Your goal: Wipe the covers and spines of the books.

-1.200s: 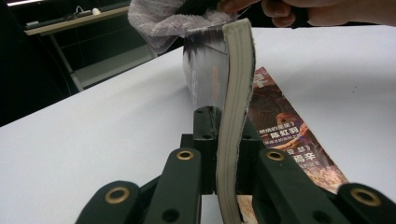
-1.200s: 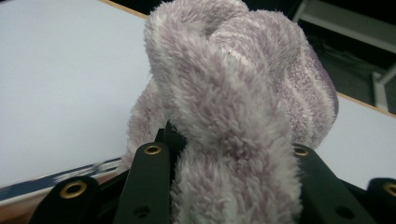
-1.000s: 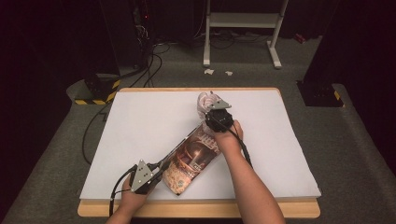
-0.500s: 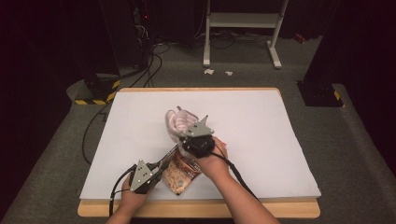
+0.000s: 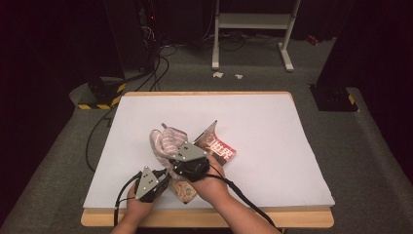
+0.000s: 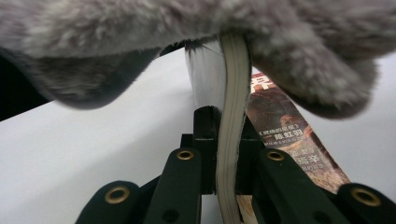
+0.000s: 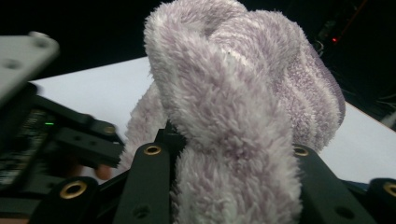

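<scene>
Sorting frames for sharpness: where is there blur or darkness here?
High view: white table evenly lit, surroundings dark. Left gripper view: book edge sharp, fluffy cloth overhead soft. Right gripper view: cloth crisp, the other gripper at the edge blurred, background black.

Fluffy lilac plush cloth point(image 7: 243, 93); glossy-cover paperback book point(image 6: 280, 135), matt paper page edges; matt white sheet point(image 5: 272, 122) over wooden table point(image 5: 204, 217).

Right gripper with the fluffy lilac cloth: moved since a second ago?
Yes. The right gripper, shut on the fluffy lilac cloth, came left and toward the wooden table's near edge, closer to the left gripper.
</scene>
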A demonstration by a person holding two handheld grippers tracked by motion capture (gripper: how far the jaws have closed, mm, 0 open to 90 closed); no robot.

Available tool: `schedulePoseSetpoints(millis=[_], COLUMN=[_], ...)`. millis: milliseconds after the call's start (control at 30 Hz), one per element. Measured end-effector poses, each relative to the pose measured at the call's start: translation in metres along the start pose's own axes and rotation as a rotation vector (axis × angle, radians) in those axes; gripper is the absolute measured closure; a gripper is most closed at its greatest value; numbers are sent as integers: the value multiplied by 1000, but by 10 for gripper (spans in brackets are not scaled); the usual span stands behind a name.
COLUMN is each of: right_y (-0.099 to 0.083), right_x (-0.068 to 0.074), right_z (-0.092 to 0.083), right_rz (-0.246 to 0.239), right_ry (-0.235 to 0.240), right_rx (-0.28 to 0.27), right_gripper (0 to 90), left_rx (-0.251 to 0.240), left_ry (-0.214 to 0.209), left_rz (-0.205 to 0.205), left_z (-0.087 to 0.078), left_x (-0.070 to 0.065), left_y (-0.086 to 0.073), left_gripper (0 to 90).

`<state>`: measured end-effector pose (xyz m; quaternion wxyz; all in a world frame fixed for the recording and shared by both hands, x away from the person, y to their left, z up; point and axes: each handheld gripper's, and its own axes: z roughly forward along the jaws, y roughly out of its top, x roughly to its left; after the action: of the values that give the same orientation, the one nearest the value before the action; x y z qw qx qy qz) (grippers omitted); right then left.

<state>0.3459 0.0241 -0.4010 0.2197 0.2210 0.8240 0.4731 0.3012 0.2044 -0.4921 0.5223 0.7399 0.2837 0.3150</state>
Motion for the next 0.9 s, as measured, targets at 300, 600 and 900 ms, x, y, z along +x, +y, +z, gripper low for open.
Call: schedulePoseSetpoints(millis=[300, 600, 900], right_y=[-16, -29, -45], right_x=[-64, -108, -166], right_z=[17, 27, 42], right_rz=[88, 145, 243], right_ry=[-150, -264, -393], right_rx=[73, 119, 194], right_gripper=[669, 668, 668], left_rx=[10, 5, 1], left_ry=[-2, -5, -10], left_rz=[21, 26, 26], left_z=[1, 1, 1], left_x=[-1, -2, 0], left_y=[0, 0, -1], left_gripper=[832, 833, 832])
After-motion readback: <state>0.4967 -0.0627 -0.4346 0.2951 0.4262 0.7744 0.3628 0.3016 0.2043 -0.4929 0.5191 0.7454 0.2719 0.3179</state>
